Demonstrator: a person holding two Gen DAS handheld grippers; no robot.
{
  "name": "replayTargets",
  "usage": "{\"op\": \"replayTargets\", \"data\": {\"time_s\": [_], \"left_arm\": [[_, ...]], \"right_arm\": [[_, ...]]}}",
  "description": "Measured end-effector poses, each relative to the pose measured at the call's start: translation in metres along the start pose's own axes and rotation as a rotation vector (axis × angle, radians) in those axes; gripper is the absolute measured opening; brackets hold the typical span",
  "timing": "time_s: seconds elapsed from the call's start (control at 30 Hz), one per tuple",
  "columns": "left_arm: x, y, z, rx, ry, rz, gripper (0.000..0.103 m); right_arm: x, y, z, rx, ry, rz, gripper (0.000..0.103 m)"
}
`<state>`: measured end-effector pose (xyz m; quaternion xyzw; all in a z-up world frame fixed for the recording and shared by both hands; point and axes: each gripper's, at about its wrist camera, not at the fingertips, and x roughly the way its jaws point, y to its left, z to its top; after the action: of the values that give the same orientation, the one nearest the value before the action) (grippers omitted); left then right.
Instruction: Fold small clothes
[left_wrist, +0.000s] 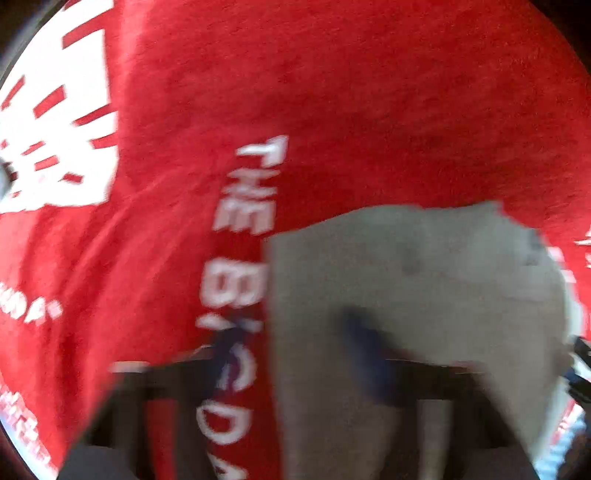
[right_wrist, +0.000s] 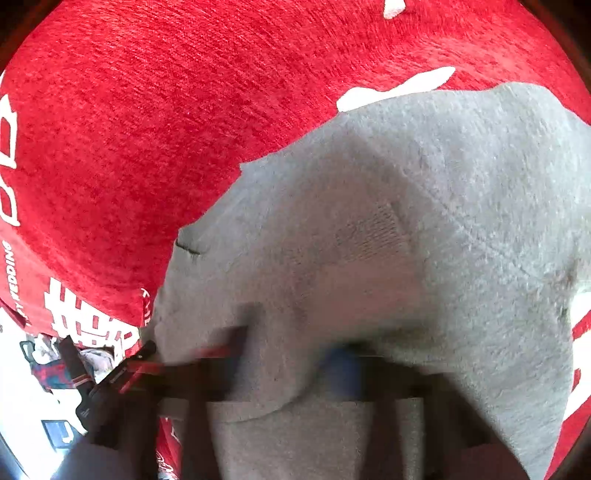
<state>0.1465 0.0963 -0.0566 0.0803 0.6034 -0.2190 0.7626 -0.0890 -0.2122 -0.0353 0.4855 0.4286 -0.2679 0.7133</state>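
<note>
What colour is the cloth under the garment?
Red cloth with white lettering, clearest in the right wrist view.

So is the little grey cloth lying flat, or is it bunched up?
Bunched up, not flat. In the right wrist view the grey cloth humps over the red cloth, with creases and a loose edge hanging near the camera.

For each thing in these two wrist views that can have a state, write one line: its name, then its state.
grey garment: lying on the red cloth, creased, its near edge gathered at the grippers.
red cloth: spread flat under the garment, white lettering facing up.
left gripper: shut, grey fabric pinched at its blurred tips.
right gripper: shut on the garment's near edge.
</note>
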Motion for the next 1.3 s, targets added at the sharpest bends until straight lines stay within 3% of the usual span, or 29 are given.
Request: {"op": "replayTargets", "data": {"time_s": [0.1, 0.17, 0.27, 0.37, 0.43, 0.53, 0.57, 0.63, 0.67, 0.73, 0.8, 0.97, 1.0, 1.03, 1.27, 1.3], "left_arm": [[-0.015, -0.007, 0.007, 0.037, -0.047, 0.023, 0.009], [-0.018, 0.002, 0.007, 0.031, -0.065, 0.026, 0.009], [-0.003, 0.016, 0.006, 0.02, -0.028, 0.041, 0.01], [-0.001, 0.021, 0.006, 0.016, -0.045, 0.041, 0.01], [-0.01, 0.023, 0.002, -0.007, -0.054, 0.07, 0.01], [-0.029, 0.028, -0.008, -0.03, -0.052, 0.169, 0.01], [-0.033, 0.031, -0.011, -0.04, -0.045, 0.169, 0.01], [-0.045, 0.042, -0.019, -0.062, -0.034, 0.126, 0.01], [-0.05, 0.046, -0.024, -0.066, -0.035, 0.112, 0.01], [-0.058, 0.053, -0.033, -0.061, -0.036, 0.112, 0.01], [-0.066, 0.056, -0.041, -0.057, -0.039, 0.122, 0.01], [-0.074, 0.066, -0.05, -0.065, -0.021, 0.129, 0.01], [-0.076, 0.068, -0.053, -0.063, -0.017, 0.133, 0.01], [-0.077, 0.071, -0.056, -0.06, -0.012, 0.135, 0.01], [-0.083, 0.074, -0.068, -0.036, -0.002, 0.148, 0.01], [-0.081, 0.071, -0.069, -0.036, 0.006, 0.146, 0.01]], "right_arm": [[-0.017, 0.001, 0.003, -0.023, -0.027, 0.012, 0.008], [-0.008, 0.004, 0.009, -0.083, -0.021, -0.024, 0.008], [0.006, 0.003, 0.005, -0.136, -0.014, -0.123, 0.008], [0.002, -0.009, 0.001, -0.053, -0.029, -0.132, 0.011], [-0.007, -0.014, -0.004, -0.012, -0.037, -0.151, 0.022], [-0.015, -0.004, -0.02, -0.013, 0.023, -0.06, 0.03], [-0.01, 0.007, -0.029, -0.034, 0.07, -0.001, 0.033], [0.004, 0.029, -0.05, -0.066, 0.152, 0.093, 0.05], [0.017, 0.045, -0.065, -0.074, 0.211, 0.159, 0.05], [0.049, 0.076, -0.095, -0.065, 0.325, 0.275, 0.05], [0.081, 0.101, -0.119, -0.042, 0.397, 0.335, 0.05], [0.117, 0.132, -0.139, 0.004, 0.388, 0.369, 0.049], [0.118, 0.135, -0.136, 0.012, 0.377, 0.37, 0.035], [0.12, 0.135, -0.134, 0.017, 0.375, 0.372, 0.006], [0.142, 0.144, -0.154, -0.033, 0.431, 0.305, 0.007], [0.138, 0.144, -0.152, -0.04, 0.442, 0.297, 0.014]]}}
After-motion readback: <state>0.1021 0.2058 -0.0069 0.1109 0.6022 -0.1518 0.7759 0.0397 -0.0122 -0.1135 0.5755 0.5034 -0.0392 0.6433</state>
